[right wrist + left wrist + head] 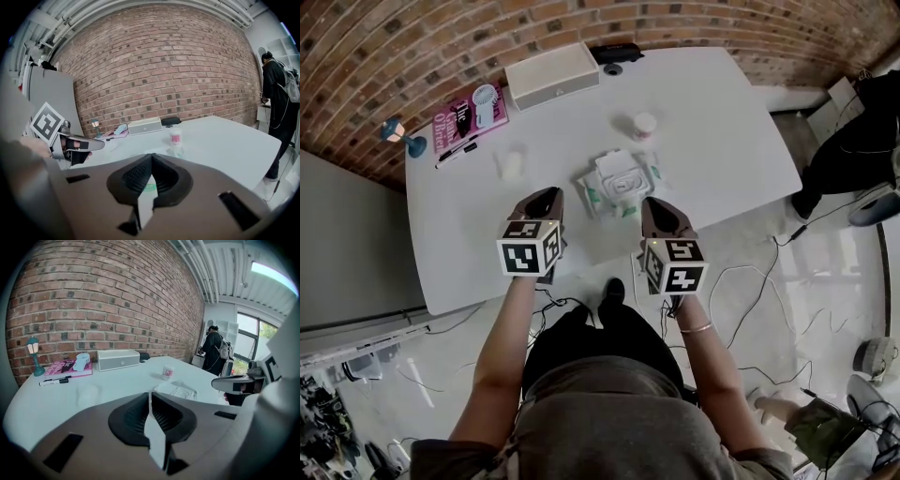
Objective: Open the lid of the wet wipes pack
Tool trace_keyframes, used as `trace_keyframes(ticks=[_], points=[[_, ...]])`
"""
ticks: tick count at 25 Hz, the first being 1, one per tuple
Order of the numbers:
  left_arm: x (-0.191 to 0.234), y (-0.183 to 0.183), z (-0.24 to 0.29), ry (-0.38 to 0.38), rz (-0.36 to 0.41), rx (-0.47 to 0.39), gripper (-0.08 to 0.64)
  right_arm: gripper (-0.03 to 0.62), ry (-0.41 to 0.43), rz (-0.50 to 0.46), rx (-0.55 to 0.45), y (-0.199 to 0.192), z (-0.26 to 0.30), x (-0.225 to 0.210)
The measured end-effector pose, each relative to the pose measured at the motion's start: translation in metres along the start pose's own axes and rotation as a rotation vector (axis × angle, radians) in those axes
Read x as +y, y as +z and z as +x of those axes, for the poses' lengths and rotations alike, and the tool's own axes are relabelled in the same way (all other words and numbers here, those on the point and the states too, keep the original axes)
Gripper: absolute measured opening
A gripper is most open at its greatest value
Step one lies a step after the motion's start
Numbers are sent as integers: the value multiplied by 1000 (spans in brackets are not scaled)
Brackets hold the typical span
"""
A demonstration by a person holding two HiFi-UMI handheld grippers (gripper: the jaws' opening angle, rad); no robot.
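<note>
The wet wipes pack [619,184], white with green print, lies mid-table just beyond both grippers; its lid's position is unclear from above. My left gripper [547,195] hovers at the near table edge, left of the pack, shut and empty. My right gripper [653,202] hangs to the pack's right, also shut with nothing in it. In the left gripper view the jaws [149,395] meet, with the pack [178,390] ahead to the right. The right gripper view shows closed jaws [151,158] that hide most of the pack.
On the white table [722,141] stand a small pink-labelled jar [644,125], a pale cup [511,166], a white box [551,75], a pink book [464,117], a marker [455,153] and a little lamp [401,136]. A person in black [853,150] stands at the right. Cables cross the floor.
</note>
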State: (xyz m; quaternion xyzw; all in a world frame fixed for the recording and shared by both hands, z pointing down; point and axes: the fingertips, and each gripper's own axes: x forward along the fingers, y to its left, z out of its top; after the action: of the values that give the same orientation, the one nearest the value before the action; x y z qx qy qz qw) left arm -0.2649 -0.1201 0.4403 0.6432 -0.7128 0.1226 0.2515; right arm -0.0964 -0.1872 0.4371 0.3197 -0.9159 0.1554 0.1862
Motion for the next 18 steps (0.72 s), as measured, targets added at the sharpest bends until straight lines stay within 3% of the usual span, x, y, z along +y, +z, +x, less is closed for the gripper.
trace_keyframes(ticks=[18], points=[[-12, -1, -1, -13, -32, -21, 35, 3, 18, -1, 31, -7, 2, -5]])
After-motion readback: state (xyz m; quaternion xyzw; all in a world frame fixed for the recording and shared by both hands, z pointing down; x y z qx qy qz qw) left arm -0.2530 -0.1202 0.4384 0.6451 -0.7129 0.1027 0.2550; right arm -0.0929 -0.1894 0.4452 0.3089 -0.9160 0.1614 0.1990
